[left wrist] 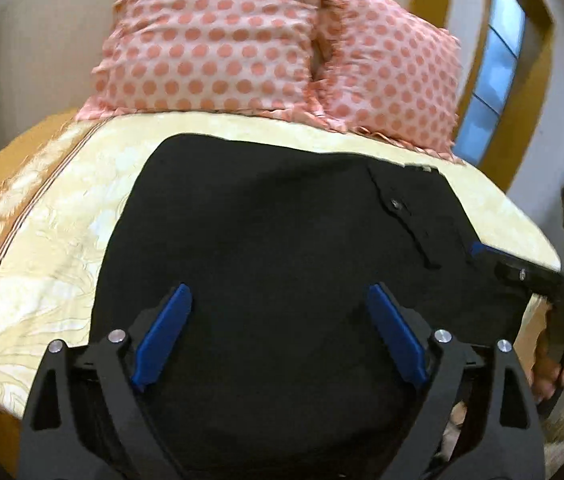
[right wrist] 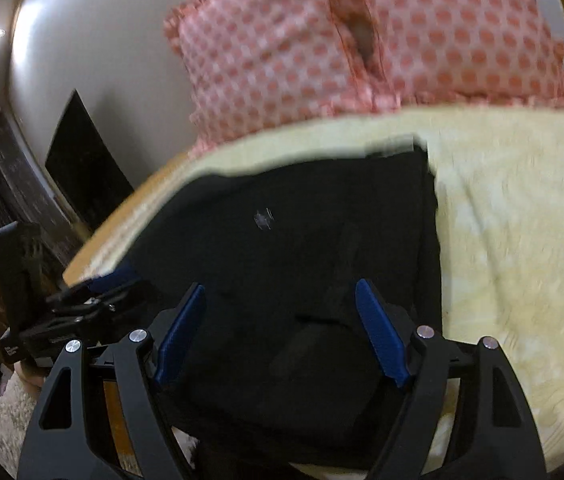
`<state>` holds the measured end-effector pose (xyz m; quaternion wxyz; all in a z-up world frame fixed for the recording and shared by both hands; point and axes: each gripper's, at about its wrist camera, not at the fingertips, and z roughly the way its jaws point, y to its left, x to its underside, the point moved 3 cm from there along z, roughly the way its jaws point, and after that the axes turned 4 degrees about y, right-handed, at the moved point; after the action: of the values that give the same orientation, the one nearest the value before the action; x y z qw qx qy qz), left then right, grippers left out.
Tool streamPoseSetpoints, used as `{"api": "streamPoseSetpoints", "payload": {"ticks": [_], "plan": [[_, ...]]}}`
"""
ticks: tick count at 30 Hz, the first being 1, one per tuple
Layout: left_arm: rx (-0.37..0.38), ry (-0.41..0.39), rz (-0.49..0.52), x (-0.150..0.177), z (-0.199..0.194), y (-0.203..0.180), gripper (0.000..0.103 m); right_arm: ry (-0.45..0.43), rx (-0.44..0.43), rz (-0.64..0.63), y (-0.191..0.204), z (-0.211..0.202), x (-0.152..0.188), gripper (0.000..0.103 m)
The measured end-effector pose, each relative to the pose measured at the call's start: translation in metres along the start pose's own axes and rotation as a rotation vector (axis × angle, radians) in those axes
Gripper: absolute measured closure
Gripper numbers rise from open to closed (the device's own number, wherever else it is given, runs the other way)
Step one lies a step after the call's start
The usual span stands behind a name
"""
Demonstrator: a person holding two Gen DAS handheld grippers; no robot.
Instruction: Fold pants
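Black pants (left wrist: 273,232) lie spread on the cream bedspread (left wrist: 53,232), a button and fly seam showing at the upper right. My left gripper (left wrist: 279,300) is open just above the near part of the pants, holding nothing. My right gripper (right wrist: 279,300) is also open over the pants (right wrist: 290,232), empty; the right wrist view is blurred. The right gripper shows in the left wrist view (left wrist: 522,272) at the pants' right edge. The left gripper shows in the right wrist view (right wrist: 93,292) at the pants' left edge.
Two pink polka-dot pillows (left wrist: 241,40) stand against the wall behind the bed. A wooden-framed window (left wrist: 498,64) is at the right. Dark furniture (right wrist: 9,216) stands left of the bed in the right wrist view. The cream bedspread (right wrist: 522,240) extends to the right.
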<state>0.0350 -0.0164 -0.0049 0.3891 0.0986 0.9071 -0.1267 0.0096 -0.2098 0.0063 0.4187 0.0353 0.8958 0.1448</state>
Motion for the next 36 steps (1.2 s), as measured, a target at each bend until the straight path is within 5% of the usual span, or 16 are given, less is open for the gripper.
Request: {"api": "streamPoseSetpoints", "payload": {"ticks": [3,7,13,18,21,27,32,36], "plan": [[0.02,-0.026,0.032,0.005,0.004,0.0,0.002,0.005,-0.035,0.046,-0.004,-0.01,-0.013,0.025],[0.079,-0.058,0.011,0.005,0.002,0.007,0.002,-0.057,0.03,0.128,-0.036,-0.021,-0.048,0.024],[0.14,-0.083,-0.004,0.005,-0.003,0.013,0.002,0.076,0.072,0.207,-0.077,0.02,-0.077,0.024],[0.146,-0.093,0.009,0.007,-0.004,0.012,0.002,0.171,0.027,0.282,-0.094,0.043,-0.081,0.025],[0.151,-0.096,0.011,0.007,-0.004,0.012,0.002,0.189,0.022,0.261,-0.095,0.047,-0.08,0.041],[0.159,-0.102,0.011,0.008,-0.004,0.012,0.002,0.181,0.012,0.222,-0.093,0.053,-0.082,0.047],[0.155,-0.099,0.01,0.008,-0.004,0.012,0.002,0.116,0.002,0.106,-0.074,0.043,-0.086,0.079],[0.223,-0.06,-0.089,-0.013,-0.013,0.025,0.005,0.036,-0.04,-0.033,-0.04,0.024,-0.093,0.082]]}}
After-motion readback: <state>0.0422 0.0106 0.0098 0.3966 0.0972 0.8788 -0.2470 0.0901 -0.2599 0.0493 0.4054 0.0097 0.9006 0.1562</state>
